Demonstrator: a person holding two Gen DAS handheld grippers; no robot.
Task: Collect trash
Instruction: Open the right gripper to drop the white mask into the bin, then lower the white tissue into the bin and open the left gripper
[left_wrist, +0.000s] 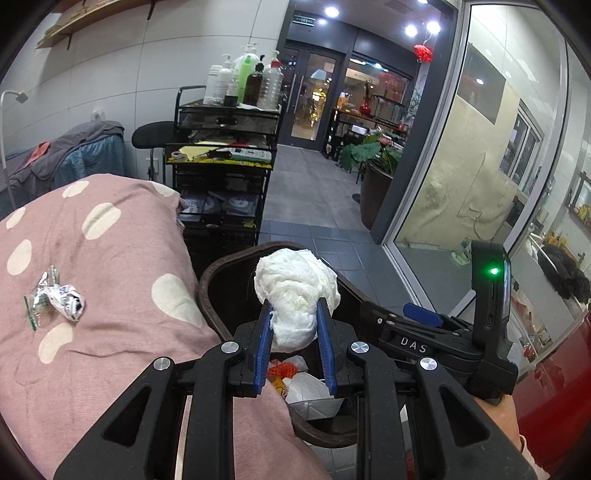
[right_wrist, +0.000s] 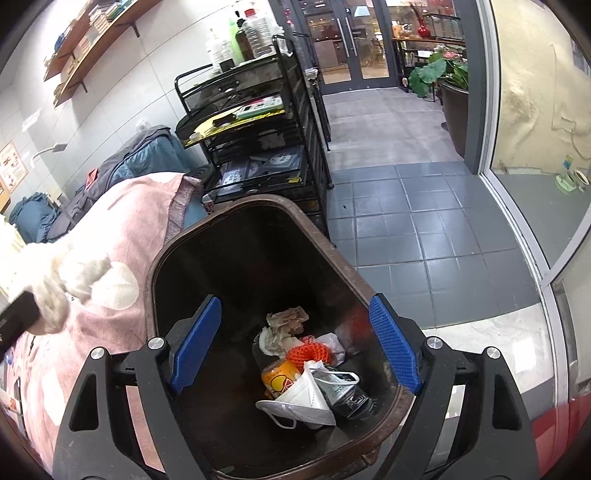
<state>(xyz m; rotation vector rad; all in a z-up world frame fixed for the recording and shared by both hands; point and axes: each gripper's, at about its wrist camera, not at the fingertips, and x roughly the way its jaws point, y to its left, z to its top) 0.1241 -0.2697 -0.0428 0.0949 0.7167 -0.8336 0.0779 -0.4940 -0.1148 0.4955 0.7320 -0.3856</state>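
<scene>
White tissue wad (left_wrist: 297, 295) sits pinched in the left gripper (left_wrist: 295, 314) above the bin (right_wrist: 162, 258) for dropping, while the right gripper (right_wrist: 295, 343) hangs wide and empty.

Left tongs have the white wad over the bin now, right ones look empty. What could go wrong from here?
1. The left tongs pinch the white cotton-like wad only at its lower end; its bulk hangs near the brown plastic bin's rim, so it may snag or fall outside.
2. The open right tongs hover over the same opening; the two could collide.
3. The crumpled silver wrapper on the pink spotted blanket could be forgotten.
</scene>
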